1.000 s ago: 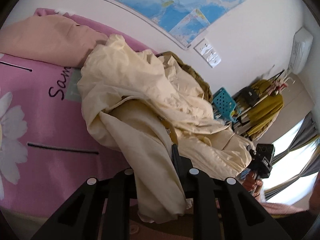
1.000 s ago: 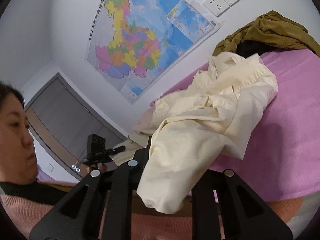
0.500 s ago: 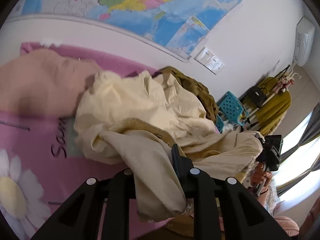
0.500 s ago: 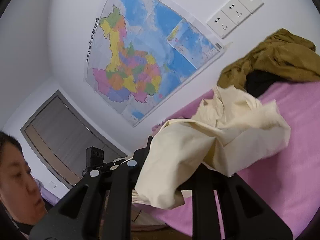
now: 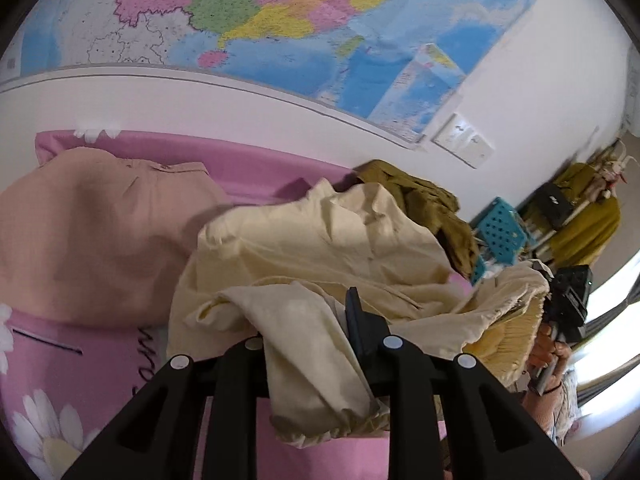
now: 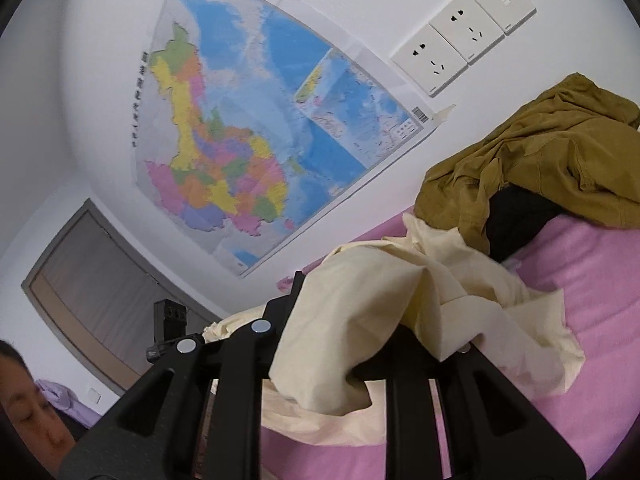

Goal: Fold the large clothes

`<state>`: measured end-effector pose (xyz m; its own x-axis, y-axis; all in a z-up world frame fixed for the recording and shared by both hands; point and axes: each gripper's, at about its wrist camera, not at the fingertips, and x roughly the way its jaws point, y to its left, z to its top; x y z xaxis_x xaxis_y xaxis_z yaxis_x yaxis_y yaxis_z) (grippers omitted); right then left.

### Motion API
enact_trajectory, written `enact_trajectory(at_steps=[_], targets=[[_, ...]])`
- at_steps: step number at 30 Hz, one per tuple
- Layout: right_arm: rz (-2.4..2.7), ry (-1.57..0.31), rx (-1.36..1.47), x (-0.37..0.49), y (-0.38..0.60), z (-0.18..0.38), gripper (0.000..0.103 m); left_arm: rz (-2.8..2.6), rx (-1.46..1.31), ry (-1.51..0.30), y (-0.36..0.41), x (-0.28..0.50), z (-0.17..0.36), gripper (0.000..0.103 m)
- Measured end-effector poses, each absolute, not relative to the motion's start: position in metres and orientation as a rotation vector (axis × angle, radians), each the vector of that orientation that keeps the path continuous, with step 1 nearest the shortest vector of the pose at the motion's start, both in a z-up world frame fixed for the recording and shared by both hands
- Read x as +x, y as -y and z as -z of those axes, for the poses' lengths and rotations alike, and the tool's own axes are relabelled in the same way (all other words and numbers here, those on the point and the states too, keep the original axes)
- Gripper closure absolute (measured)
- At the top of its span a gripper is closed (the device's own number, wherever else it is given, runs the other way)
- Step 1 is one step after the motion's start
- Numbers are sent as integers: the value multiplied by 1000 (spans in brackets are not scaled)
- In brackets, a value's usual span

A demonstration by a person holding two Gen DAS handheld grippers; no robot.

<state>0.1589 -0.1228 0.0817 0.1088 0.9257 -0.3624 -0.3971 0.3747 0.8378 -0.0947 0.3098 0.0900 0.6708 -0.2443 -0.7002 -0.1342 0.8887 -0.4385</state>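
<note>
A large cream garment [image 5: 320, 248] hangs crumpled between my two grippers above the pink bed [image 5: 72, 364]. My left gripper [image 5: 316, 332] is shut on one bunched edge of it, which drapes down over the fingers. My right gripper [image 6: 340, 320] is shut on another part of the cream garment [image 6: 360, 304], and the cloth covers its fingertips. The rest of the garment trails onto the pink bed cover [image 6: 592, 296]. The right gripper also shows at the right edge of the left wrist view [image 5: 568, 300].
A folded peach garment [image 5: 92, 232] lies at the left of the bed. An olive garment [image 6: 540, 160] over something black is heaped by the wall. A map [image 6: 256, 136] and sockets [image 6: 464, 28] are on the wall. A blue basket [image 5: 500, 232] and clothes rack stand beyond.
Both grippers have lifted and tilted upward with the cream garment, drawing it off the bed. The cloth now bunches higher and closer to the fingers, and more wall shows.
</note>
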Motion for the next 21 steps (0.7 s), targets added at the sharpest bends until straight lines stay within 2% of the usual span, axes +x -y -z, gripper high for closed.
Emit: enact_trajectory(at_steps=[15, 21], targets=[[-938, -1171, 664, 225, 92, -30, 83, -18, -511, -938, -340, -4, -64, 81], [-893, -1199, 637, 238, 83, -17, 79, -43, -531, -977, -347, 24, -48, 81]])
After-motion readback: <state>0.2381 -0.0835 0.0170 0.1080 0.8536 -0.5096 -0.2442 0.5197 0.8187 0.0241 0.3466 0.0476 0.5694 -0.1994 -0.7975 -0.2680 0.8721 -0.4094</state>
